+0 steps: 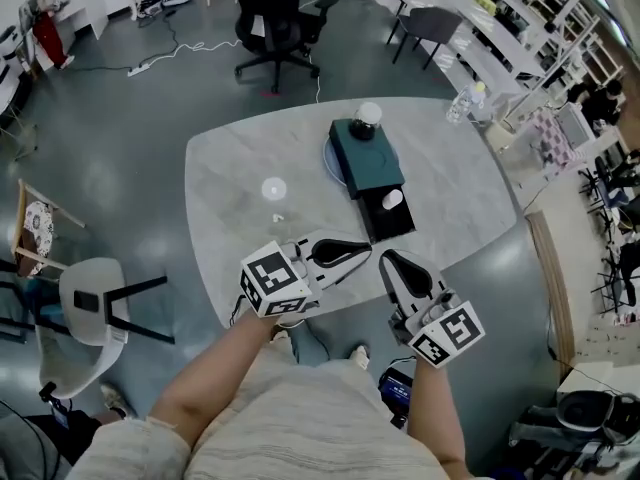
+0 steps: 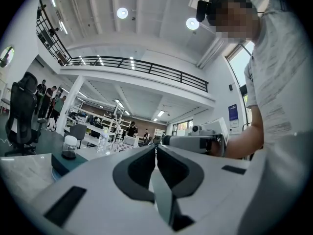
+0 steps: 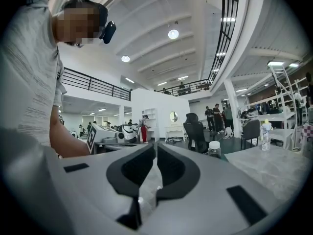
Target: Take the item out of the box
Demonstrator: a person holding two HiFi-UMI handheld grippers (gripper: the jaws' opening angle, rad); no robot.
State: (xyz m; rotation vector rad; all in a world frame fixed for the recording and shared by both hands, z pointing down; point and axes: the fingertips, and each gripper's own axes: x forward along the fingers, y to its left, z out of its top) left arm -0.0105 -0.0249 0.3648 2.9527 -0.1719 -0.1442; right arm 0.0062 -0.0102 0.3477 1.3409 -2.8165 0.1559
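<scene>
A dark teal box lies on a round plate on the grey table, with a white-lidded jar on top of it. Its black drawer is pulled out toward me, and a small white item lies in it. My left gripper is shut and empty at the table's near edge, pointing right. My right gripper is also shut and empty, just short of the drawer. The left gripper view shows the closed tips, the box and the jar at left. The right gripper view shows the closed tips and the jar.
A small white disc lies left of the box. A water bottle stands at the table's far right edge. A black office chair is beyond the table and a white chair is at its left.
</scene>
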